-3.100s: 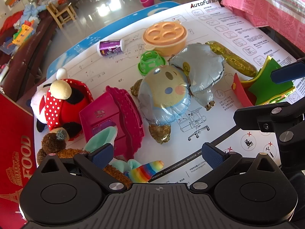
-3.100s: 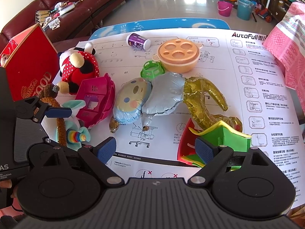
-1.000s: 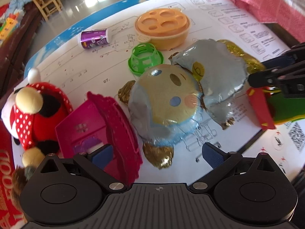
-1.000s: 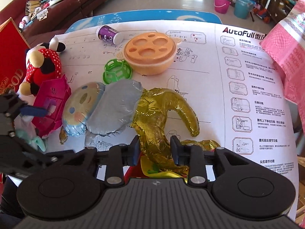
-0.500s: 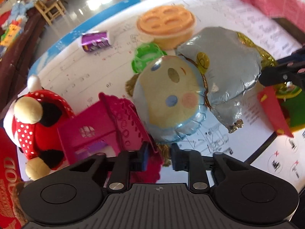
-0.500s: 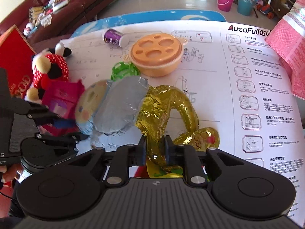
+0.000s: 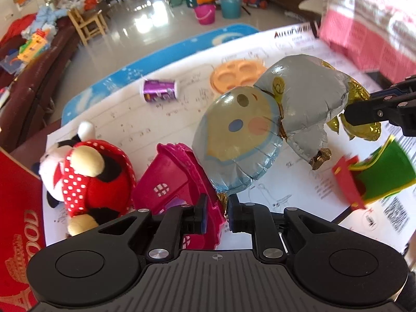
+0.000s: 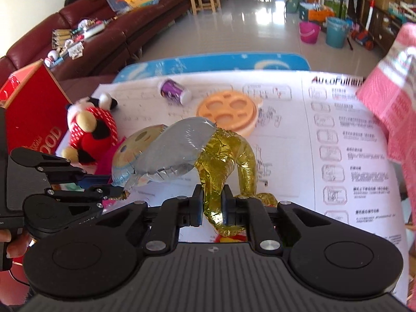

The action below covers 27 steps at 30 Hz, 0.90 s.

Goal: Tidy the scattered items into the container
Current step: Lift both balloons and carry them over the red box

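— Why two claws on one balloon [image 7: 241, 135]?

— Floppy and long, so pinched at both ends. Left claw [image 7: 217, 213] nearly shut on the small gold tab under the face end; right claw [image 8: 212, 204] nearly shut on the crinkled gold tail. Held that way to stop either end dragging or folding, probably.

— Off the paper sheet [image 7: 130, 119]?

— Looks so: slung between the two claws, sagging in the middle, above the pink toy house [image 7: 171, 182]. Hard to tell whether the loose gold loop at the right end touches the sheet.

— And the red box [image 7: 15, 208]?

— At the left edge, just beside the plush mouse [image 7: 85, 171]. Most likely the container; opening not in view, though.

— Room to get there?

— Tight on the way: toy house right under the left claw, mouse between it and the box. Safer high over both. Open sheet farther back, around the purple cup [image 7: 158, 91] and orange lid [image 7: 236, 74].

— Right side?

— Crowded: foam toy [image 7: 377, 171] near the sheet's corner, pink cloth [image 7: 377, 20] hanging close by. Better kept away from there, lest the tail snag.
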Tool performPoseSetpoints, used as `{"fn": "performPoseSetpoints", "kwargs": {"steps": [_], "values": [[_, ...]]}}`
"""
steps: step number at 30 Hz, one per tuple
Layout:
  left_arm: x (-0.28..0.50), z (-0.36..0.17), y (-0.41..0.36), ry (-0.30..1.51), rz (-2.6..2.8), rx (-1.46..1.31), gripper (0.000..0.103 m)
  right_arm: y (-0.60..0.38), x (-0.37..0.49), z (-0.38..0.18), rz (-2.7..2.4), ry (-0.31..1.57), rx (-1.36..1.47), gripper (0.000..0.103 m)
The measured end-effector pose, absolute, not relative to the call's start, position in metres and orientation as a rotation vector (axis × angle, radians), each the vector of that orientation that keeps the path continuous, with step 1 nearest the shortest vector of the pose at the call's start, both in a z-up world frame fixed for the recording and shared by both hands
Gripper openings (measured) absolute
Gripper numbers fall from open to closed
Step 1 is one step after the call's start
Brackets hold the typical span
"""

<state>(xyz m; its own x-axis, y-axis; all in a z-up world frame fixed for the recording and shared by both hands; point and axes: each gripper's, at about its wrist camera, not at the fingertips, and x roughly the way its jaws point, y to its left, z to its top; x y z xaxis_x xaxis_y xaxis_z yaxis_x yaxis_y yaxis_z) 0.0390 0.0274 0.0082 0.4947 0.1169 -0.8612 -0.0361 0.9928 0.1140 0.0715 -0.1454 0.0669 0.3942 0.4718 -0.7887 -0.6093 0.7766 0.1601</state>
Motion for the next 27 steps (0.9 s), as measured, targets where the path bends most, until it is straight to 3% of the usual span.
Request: {"fn": "performPoseSetpoints", "kwargs": {"steps": [16, 27], "values": [[-0.011, 0.108, 0.053, 0.808, 0.105, -0.041, 0.012, -0.124, 0.026, 0.167, 0.78, 0.66, -0.239, 0.015], [-0.037, 0.138, 0.085, 0.734, 0.121, -0.049, 0.012, -0.097, 0.005, 0.187, 0.83, 0.576, -0.278, 0.015]]}}
